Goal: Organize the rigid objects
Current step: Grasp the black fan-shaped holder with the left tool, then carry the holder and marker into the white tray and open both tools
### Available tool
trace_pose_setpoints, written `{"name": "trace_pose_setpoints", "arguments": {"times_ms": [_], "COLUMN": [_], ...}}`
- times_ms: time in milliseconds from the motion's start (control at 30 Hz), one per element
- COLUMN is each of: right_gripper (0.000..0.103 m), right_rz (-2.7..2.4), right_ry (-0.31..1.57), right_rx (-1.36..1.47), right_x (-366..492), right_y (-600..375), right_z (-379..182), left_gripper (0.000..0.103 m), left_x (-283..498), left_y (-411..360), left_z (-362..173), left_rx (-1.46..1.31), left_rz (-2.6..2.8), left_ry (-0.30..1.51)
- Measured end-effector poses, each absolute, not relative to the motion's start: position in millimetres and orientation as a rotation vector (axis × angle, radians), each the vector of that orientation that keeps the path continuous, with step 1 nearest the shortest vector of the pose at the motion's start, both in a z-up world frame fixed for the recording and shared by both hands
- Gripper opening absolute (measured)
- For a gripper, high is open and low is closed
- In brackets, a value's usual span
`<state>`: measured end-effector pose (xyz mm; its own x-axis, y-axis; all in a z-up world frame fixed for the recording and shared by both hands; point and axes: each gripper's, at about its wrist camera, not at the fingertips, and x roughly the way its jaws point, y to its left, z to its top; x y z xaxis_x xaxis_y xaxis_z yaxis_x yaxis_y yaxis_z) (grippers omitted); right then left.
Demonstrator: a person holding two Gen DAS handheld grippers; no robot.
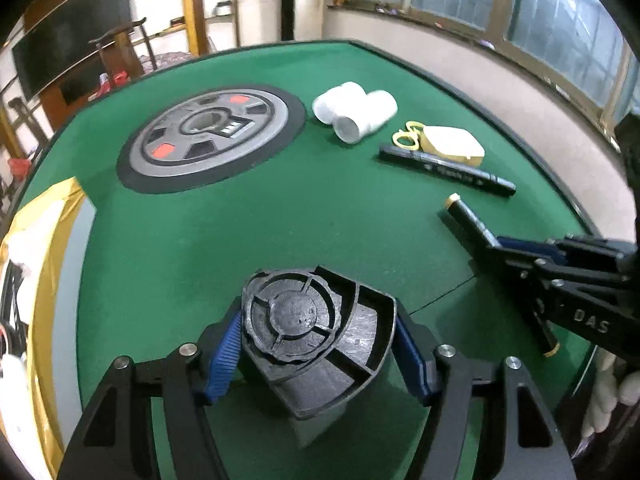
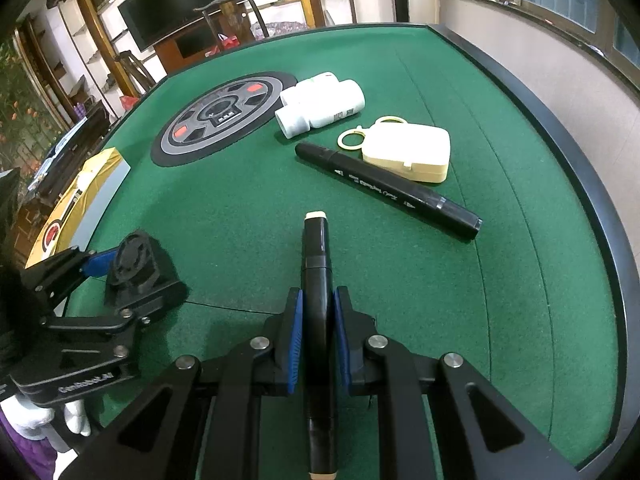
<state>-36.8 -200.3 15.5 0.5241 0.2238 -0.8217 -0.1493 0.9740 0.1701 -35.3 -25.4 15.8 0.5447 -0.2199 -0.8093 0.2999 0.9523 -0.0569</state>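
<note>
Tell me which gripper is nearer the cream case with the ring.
Right. The right gripper, shut on a black marker, sits just short of the cream case; the left gripper, around a black part, is farther.

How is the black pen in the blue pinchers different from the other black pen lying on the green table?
The marker in the right tool is clamped between the blue pads, while the loose marker lies free on the green table, touched by no tool. The held marker has cream-coloured end caps; the loose marker's ends are black. The loose marker shows white lettering on its barrel; none shows on the held one. Both are chunky black double-ended markers.
</note>
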Motion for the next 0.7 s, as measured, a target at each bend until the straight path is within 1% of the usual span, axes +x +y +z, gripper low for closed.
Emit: {"name": "trace_pose_setpoints", "arguments": {"times_ms": [200,367,567,700], "right_gripper": [0.015,0.015,0.015,0.015], "right_rz": [0.266,0.295,0.379,0.455], "right_ry": [0.998,0.959,0.929,0.931], "right_rx": [0.156,0.165,0.146,0.154], "right_x": [-43,-54,-65,-64], "right_y": [-203,-193,-163,-133], "right_z": [15,27,52,67], "left_gripper": [0.071,0.071,0.071,0.071], "left_x": [-61,-83,-109,-120], "left_y": [-7,17,76,136], "left_z": [38,59,86,94], "left_rx": [0.005,-0.077,-0.155,-0.189], "left_rz": [-0.337,-0.362,-0.321,-0.190], "left_ry": [0.884,0.814,0.742,0.725]}}
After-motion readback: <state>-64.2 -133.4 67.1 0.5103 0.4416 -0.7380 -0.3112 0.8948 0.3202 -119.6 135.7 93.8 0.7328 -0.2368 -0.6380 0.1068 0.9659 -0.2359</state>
